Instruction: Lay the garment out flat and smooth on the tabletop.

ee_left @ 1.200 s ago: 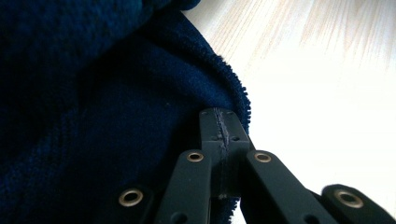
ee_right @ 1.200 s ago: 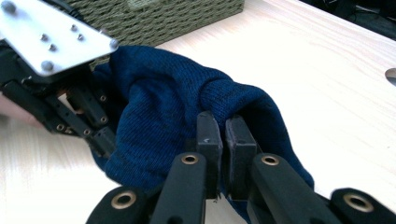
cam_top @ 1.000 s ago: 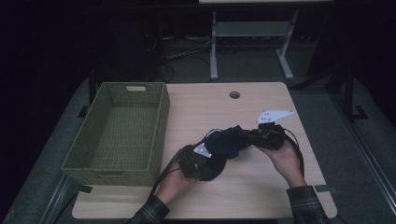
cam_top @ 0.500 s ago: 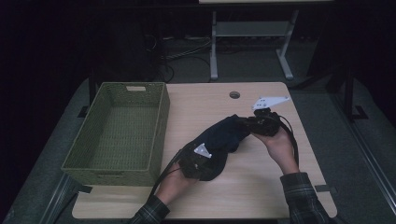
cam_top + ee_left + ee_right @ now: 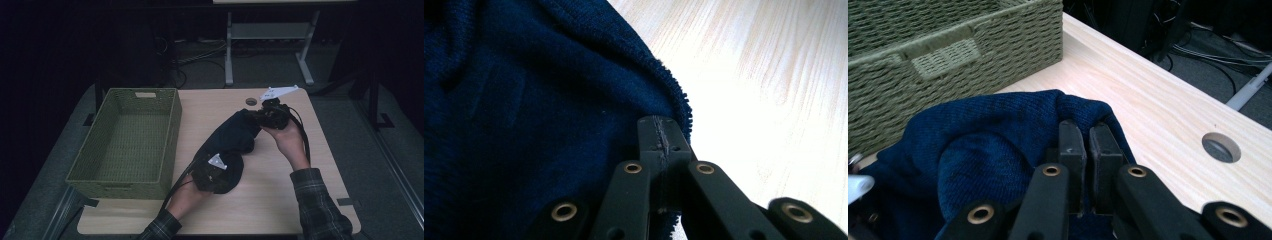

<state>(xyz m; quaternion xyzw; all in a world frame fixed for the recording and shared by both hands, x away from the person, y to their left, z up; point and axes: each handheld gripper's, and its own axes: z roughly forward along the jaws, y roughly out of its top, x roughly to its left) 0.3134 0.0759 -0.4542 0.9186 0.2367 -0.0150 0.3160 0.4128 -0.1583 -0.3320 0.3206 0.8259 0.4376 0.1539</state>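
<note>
— What is on the table [image 5: 320,165]?

— One dark navy knitted cloth [image 5: 235,137], soft and ribbed, with a fuzzy raw edge that shows in the left gripper view [image 5: 524,110]. It lies stretched in a long lump across the middle of the pale wood-grain top, running from near the front edge toward the far right corner.

— And the grippers?

— Two, one in each hand. The left gripper [image 5: 216,172] sits at the cloth's near end; its black jaws are pressed together with the knit's edge pinched between them, plain in its own view [image 5: 663,137]. The right gripper [image 5: 267,116] is at the far end, with a grey three-cornered plate on top. In the right gripper view [image 5: 1083,145] its two flat pads stand almost together, a fold of the navy knit bunched around and between them — so it too is clamped on the cloth [image 5: 993,145].

— Anything else?

— One woven basket [image 5: 172,130], olive green, rectangular, of coarse braided weave with a handle slot in its end wall; it stands along the table's left edge, just beside the cloth. One round cable hole [image 5: 251,101] is cut near the far edge of the top. Both sleeves are plaid.
</note>
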